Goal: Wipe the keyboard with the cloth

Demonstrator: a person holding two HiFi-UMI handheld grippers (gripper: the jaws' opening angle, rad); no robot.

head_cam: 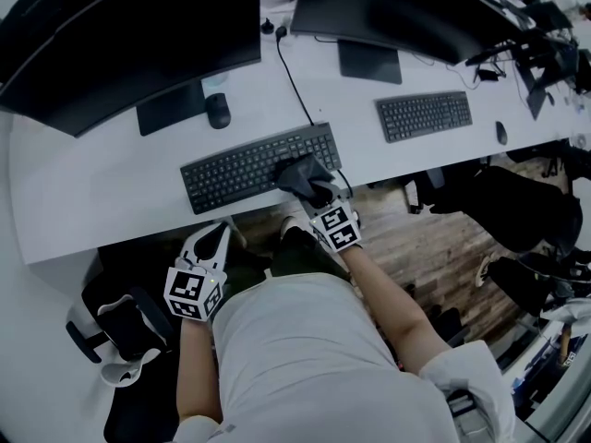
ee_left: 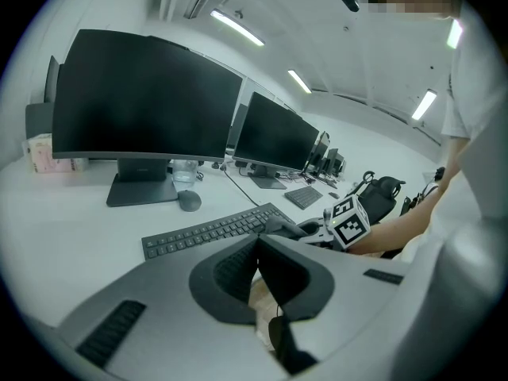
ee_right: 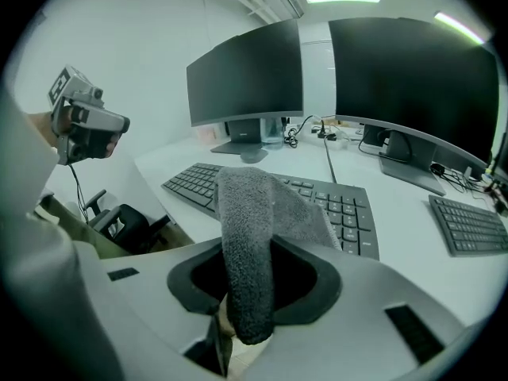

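A black keyboard point(head_cam: 249, 168) lies near the front edge of the white desk point(head_cam: 102, 192). A dark grey cloth point(head_cam: 303, 175) rests on the keyboard's right end, and my right gripper point(head_cam: 319, 195) is shut on it. In the right gripper view the cloth point(ee_right: 242, 213) hangs between the jaws over the keyboard point(ee_right: 337, 209). My left gripper point(head_cam: 212, 233) is held off the desk, below its front edge, shut with nothing in it. In the left gripper view its jaws point(ee_left: 258, 243) meet at the tip, with the keyboard point(ee_left: 208, 232) beyond them.
Two dark monitors point(head_cam: 138, 35) point(head_cam: 397, 7) stand at the back of the desk. A mouse point(head_cam: 218, 110) sits behind the keyboard, and a cable point(head_cam: 294, 77) runs to it. A second keyboard point(head_cam: 424, 115) and mouse point(head_cam: 500, 133) lie to the right. Office chairs point(head_cam: 517, 210) stand nearby.
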